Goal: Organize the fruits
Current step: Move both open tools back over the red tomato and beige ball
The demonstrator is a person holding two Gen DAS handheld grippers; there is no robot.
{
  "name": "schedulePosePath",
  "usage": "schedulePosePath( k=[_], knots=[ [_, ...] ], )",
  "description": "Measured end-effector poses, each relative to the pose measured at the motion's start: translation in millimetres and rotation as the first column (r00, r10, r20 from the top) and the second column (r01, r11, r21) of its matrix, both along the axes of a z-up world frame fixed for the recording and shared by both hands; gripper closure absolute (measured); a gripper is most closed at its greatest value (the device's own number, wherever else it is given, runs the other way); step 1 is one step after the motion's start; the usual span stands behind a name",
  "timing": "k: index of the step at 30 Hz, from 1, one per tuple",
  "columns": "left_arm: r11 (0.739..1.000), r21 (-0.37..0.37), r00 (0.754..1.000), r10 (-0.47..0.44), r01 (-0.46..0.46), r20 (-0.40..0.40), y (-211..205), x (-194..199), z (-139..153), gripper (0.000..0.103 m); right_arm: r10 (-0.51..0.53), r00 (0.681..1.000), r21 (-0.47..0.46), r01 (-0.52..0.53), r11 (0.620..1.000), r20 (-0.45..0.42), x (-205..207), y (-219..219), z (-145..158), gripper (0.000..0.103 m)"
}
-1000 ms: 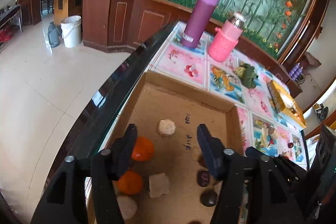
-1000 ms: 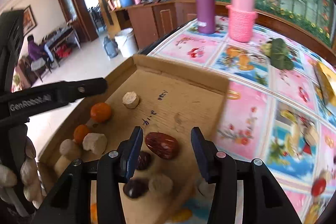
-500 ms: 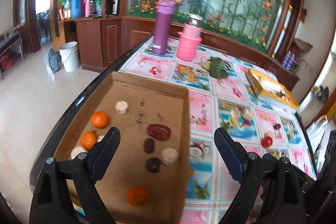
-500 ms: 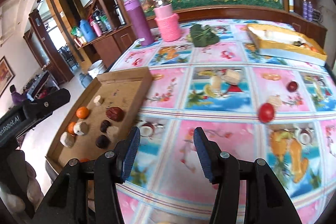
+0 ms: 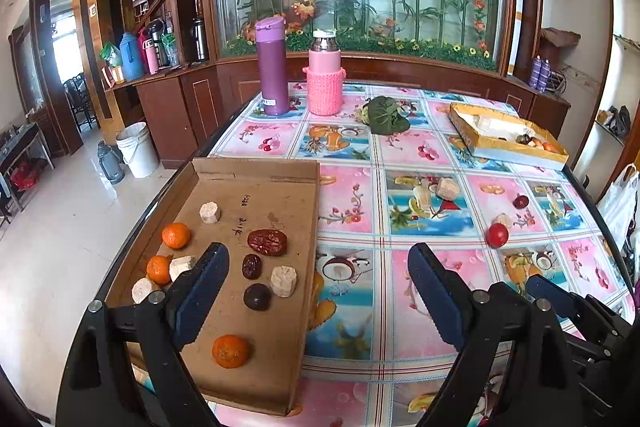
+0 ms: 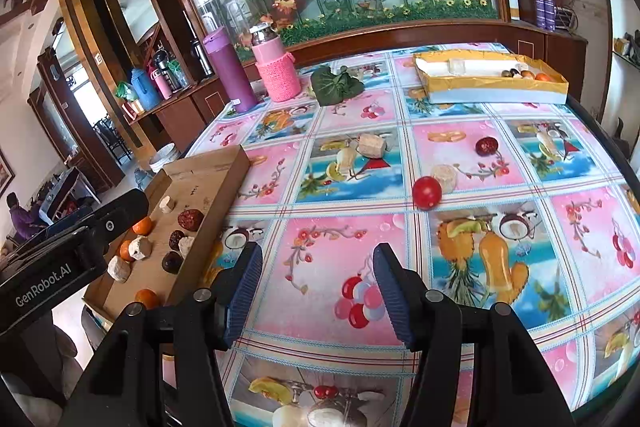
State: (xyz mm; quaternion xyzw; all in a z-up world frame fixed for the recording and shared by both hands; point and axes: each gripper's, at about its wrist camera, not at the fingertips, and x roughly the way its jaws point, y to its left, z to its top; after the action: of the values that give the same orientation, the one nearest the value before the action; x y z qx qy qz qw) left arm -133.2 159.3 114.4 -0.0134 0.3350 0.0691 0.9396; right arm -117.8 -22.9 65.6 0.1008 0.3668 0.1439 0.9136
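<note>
A brown cardboard tray (image 5: 276, 171) (image 6: 208, 167) at the table's left edge holds several oranges (image 5: 231, 351), dark dates (image 5: 267, 242) and pale chunks (image 5: 283, 281). Loose on the tablecloth lie a red tomato (image 6: 427, 191) (image 5: 497, 235), a dark red fruit (image 6: 485, 146) and pale chunks (image 6: 372, 145). My left gripper (image 5: 316, 291) is open and empty above the tray's right edge. My right gripper (image 6: 316, 287) is open and empty above the tablecloth, nearer than the tomato.
A yellow box (image 6: 492, 83) with fruit stands at the far right. A purple flask (image 5: 272, 67), a pink knitted bottle (image 5: 325, 75) and a green leafy vegetable (image 5: 386, 115) stand at the back. The other gripper's body (image 6: 68, 259) shows at the left.
Both grippers pulled back and up from the tray, the right one swinging right over the tablecloth. The left gripper opened wider. The date the right gripper straddled lies in the tray.
</note>
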Motion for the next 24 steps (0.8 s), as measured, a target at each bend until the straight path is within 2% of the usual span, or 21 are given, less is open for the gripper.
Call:
schedulePosePath(
  k=[6,9,11,15,19,24],
  knots=[
    [1.0,0.018,1.0,-0.006,0.006,0.0,-4,2,-6,0.012,-0.012,1.0,-0.008,0.012,1.0,-0.017,1,-2,-6,0.041],
    [0.999,0.041,0.999,-0.021,0.022,-0.031,-8,7,-17,0.012,-0.024,0.999,-0.008,0.024,1.0,-0.025,3,-3,-10,0.041],
    [0.999,0.016,0.998,-0.051,0.051,-0.048,-7,12,-21,0.012,-0.029,0.998,-0.017,0.028,0.999,-0.047,8,-4,-13,0.041],
    [0.998,-0.023,0.996,-0.064,0.063,-0.054,-2,17,-27,0.012,-0.061,0.998,-0.026,0.06,0.998,-0.024,15,-18,-15,0.041],
    [0.992,-0.088,0.991,-0.096,0.088,-0.098,1,23,-40,0.012,-0.116,0.991,-0.018,0.115,0.993,-0.066,23,-47,-27,0.041],
    [0.985,-0.13,0.983,-0.132,0.115,-0.129,-11,33,-52,0.012,-0.203,0.974,-0.055,0.199,0.979,-0.1,26,-86,-37,0.041]
  ],
)
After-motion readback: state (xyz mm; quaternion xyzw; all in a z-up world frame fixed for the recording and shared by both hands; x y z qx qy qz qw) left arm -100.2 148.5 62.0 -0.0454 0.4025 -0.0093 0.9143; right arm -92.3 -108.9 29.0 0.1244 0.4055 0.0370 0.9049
